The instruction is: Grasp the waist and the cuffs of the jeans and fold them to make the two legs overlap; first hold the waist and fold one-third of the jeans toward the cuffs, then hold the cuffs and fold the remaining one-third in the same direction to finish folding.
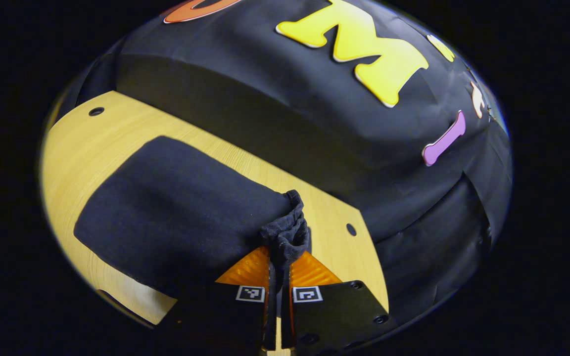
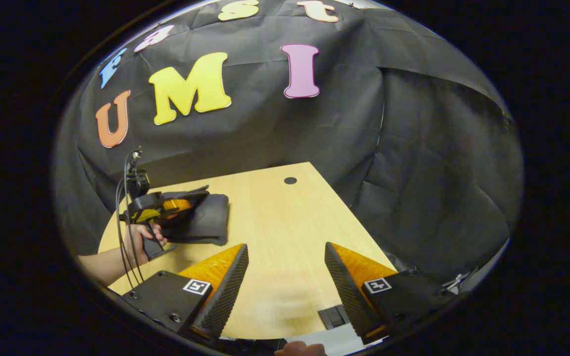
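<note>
At lower centre, the left hand-held gripper [image 1: 280, 257] pinches the dark folded denim jeans [image 1: 176, 217] on the pale wooden counter [image 1: 82, 148]; the right hand-held gripper [image 2: 285, 262] is spread.

Black hand-held gripper [image 2: 181, 205] body with yellow accents, trailing black cables [image 2: 122, 237].

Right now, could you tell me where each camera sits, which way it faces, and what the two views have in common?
Left gripper view: rides on the left claw, looking low across the wooden table toward the booth wall; its own fingers pinch a bunched edge of the dark jeans.
Right gripper view: rides on the right claw, higher, facing the table and wall; its fingers stand apart, empty.
Shared: the jeans and table; the right gripper view also catches the left claw and its hand.
</note>
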`<control>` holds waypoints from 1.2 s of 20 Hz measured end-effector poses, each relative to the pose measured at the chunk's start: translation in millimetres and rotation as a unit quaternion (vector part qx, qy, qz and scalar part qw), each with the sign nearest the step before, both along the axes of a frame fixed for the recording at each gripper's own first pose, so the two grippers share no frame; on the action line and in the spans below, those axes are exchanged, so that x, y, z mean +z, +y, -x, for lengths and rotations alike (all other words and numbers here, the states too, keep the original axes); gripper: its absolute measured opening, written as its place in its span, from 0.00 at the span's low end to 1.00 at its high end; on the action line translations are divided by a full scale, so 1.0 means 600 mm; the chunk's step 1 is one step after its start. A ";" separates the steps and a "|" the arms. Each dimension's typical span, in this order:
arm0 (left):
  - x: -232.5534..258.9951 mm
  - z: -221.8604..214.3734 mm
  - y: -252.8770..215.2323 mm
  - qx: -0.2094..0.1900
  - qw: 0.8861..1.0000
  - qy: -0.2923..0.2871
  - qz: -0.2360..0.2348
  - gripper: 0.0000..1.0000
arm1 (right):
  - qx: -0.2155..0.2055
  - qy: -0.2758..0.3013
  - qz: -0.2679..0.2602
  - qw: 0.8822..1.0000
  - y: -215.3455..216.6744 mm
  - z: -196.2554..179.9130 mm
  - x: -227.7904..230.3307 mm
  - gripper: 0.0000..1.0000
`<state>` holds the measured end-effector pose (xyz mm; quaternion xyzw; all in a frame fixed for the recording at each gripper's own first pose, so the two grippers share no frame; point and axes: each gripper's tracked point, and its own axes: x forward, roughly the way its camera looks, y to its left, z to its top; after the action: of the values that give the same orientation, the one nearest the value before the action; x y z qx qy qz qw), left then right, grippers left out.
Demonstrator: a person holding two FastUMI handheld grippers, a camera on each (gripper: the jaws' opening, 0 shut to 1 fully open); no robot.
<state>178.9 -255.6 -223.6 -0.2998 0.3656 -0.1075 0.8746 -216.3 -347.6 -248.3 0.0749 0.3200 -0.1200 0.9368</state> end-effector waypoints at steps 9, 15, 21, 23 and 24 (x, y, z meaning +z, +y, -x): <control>0.006 0.021 -0.045 -0.032 0.999 0.001 -0.028 0.74 | 0.010 -0.005 -0.017 1.000 0.000 -0.024 -0.005 0.93; 0.035 0.094 -0.065 -0.059 0.998 0.011 -0.012 0.90 | 0.022 -0.028 -0.024 0.999 0.023 -0.028 0.016 0.93; 0.162 0.161 0.008 -0.072 0.990 -0.088 -0.086 0.89 | 0.069 -0.083 -0.002 0.994 0.100 -0.060 0.068 0.93; 0.245 0.167 0.069 -0.055 0.975 -0.161 -0.142 0.89 | 0.089 -0.109 0.013 0.990 0.134 -0.073 0.091 0.96; 0.289 0.166 0.101 -0.039 0.964 -0.199 -0.169 0.89 | 0.096 -0.123 0.014 0.988 0.151 -0.079 0.102 0.96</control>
<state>79.2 -194.7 -50.1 -0.1052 0.2089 -0.1356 0.9628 -169.0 -256.8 -187.1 0.0444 0.2065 -0.0240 0.9771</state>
